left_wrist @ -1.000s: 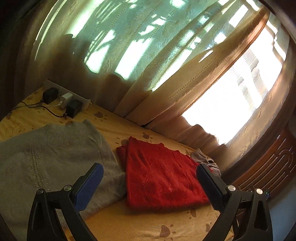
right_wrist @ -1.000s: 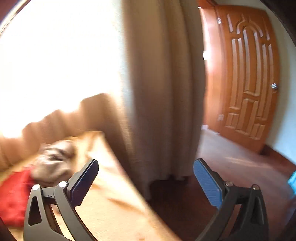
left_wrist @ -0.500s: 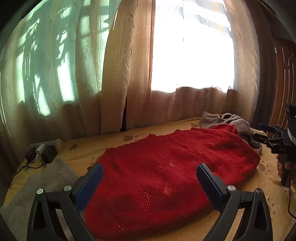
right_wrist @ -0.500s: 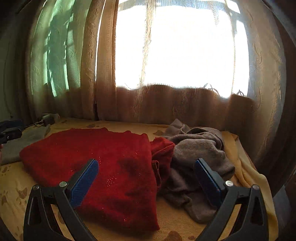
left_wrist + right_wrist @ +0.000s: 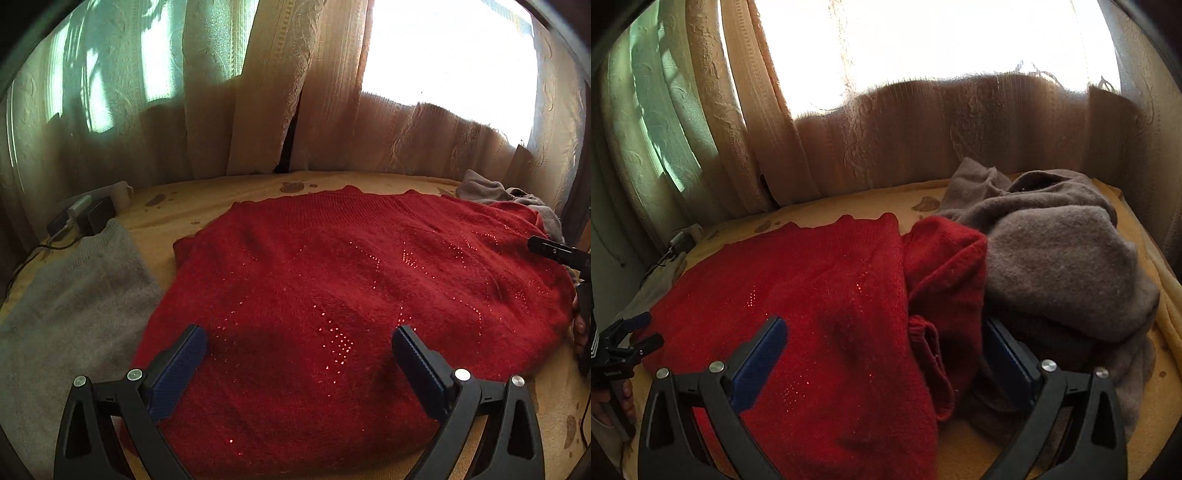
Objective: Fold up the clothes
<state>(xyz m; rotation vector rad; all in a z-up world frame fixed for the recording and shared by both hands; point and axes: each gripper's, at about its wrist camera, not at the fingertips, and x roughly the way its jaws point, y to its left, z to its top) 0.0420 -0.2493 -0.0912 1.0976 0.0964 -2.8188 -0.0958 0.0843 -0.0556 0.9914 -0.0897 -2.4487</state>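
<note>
Red sweater (image 5: 332, 295) lies spread on the bed (image 5: 221, 206), betw. a flat grey sweater (image 5: 74, 302) and a brown heap (image 5: 1052, 258). Left gripper (image 5: 295, 363) and right gripper (image 5: 886, 354) hover over it, fingers wide apart, nothing held. Best: pinch near hem corners w/ both, lift evenly, and free the bunched sleeve (image 5: 945, 266) first.

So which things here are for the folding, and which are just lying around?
For the folding:
- fuzzy red sweater with sparkly dots, spread on the bed
- crumpled brown-grey woolly sweater
- flat light grey knitted garment
- left gripper and right gripper, both open

Just lying around:
- white power strip with dark plugs
- cream lace curtains
</note>
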